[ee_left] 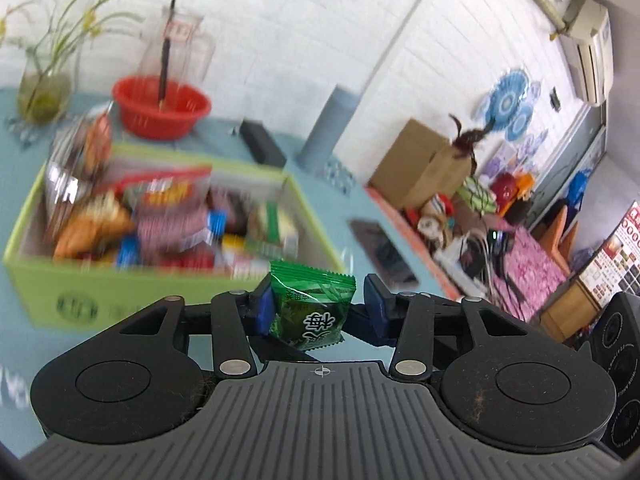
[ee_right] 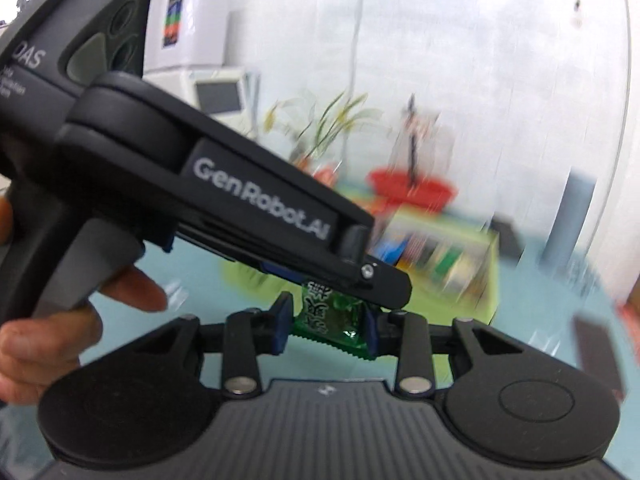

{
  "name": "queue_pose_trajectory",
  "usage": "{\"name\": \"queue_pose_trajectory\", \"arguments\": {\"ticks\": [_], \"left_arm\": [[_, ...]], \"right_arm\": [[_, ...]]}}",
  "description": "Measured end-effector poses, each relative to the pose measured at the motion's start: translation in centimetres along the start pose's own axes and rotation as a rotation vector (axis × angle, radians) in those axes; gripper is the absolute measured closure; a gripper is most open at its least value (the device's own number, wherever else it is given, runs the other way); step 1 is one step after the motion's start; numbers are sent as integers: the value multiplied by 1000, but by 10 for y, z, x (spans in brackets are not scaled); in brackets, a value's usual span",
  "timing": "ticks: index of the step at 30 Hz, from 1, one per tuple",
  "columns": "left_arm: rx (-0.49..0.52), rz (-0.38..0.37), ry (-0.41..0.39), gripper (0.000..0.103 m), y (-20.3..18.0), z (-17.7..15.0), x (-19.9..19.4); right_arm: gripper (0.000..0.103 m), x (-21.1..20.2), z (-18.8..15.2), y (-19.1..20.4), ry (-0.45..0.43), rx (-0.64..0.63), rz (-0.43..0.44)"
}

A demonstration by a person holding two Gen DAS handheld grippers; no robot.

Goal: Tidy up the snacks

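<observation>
My left gripper [ee_left: 318, 306] is shut on a green snack packet [ee_left: 310, 300] with white lettering, held in the air in front of the lime-green snack box [ee_left: 160, 284]. In the right wrist view my right gripper [ee_right: 327, 322] is shut on another green packet [ee_right: 336, 326] between its blue pads. The left gripper [ee_right: 380, 280], held by a hand [ee_right: 48, 332], crosses that view from the upper left and covers the packet's top. The box [ee_right: 476, 280] lies blurred beyond, with several snacks in it.
On the teal table [ee_left: 332, 216] stand a red basket [ee_left: 160, 108], a glass jug [ee_left: 180, 48], a vase with a plant [ee_left: 42, 92], a black block [ee_left: 262, 142] and a grey cylinder [ee_left: 328, 128]. A phone [ee_left: 384, 248] lies right of the box. Cluttered goods [ee_left: 460, 200] fill the right.
</observation>
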State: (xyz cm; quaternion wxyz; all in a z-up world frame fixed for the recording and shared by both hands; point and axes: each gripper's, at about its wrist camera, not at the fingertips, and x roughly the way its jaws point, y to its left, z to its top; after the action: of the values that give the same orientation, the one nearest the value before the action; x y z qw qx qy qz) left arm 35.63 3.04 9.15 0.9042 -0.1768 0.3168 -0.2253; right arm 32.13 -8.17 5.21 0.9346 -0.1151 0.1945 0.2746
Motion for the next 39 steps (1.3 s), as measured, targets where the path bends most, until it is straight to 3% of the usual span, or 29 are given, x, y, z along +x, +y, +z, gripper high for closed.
{"name": "queue_pose_trajectory", "arguments": {"ticks": [4, 10, 12, 13, 15, 16, 17, 18, 22, 24, 29, 32, 35, 39], "left_arm": [[-28, 17, 4, 80, 14, 37, 37], [-59, 101, 21, 75, 47, 46, 81], [-49, 100, 3, 52, 53, 43, 82], [-60, 83, -18, 47, 55, 42, 77], [-61, 63, -112, 20, 53, 39, 60], [-46, 96, -129, 17, 48, 42, 53], [-14, 125, -148, 17, 41, 45, 45], [17, 138, -190, 15, 35, 45, 35], [56, 128, -251, 11, 25, 45, 11], [45, 126, -257, 11, 26, 46, 7], [17, 151, -259, 11, 27, 48, 3], [-19, 127, -266, 11, 22, 48, -10], [-17, 84, -286, 11, 12, 34, -41], [-6, 155, -283, 11, -3, -2, -81]], "right_arm": [[67, 44, 19, -31, -10, 31, -24], [66, 95, 2, -61, 40, 102, 2], [58, 107, -1, -66, 63, 126, 33], [46, 114, 0, -69, 71, 113, 50], [30, 107, -3, -69, 67, 83, 36], [22, 103, -3, -70, 61, 75, 29], [11, 100, -1, -72, 48, 80, 22], [8, 95, 0, -75, 24, 93, 20], [8, 72, 5, -77, -26, 145, 25], [1, 70, 6, -76, -39, 144, -8], [1, 73, 9, -72, -14, 146, -38], [1, 67, 10, -72, -8, 170, -51], [1, 45, 12, -68, -5, 202, -91], [0, -18, -2, -56, -2, 275, -109]]}}
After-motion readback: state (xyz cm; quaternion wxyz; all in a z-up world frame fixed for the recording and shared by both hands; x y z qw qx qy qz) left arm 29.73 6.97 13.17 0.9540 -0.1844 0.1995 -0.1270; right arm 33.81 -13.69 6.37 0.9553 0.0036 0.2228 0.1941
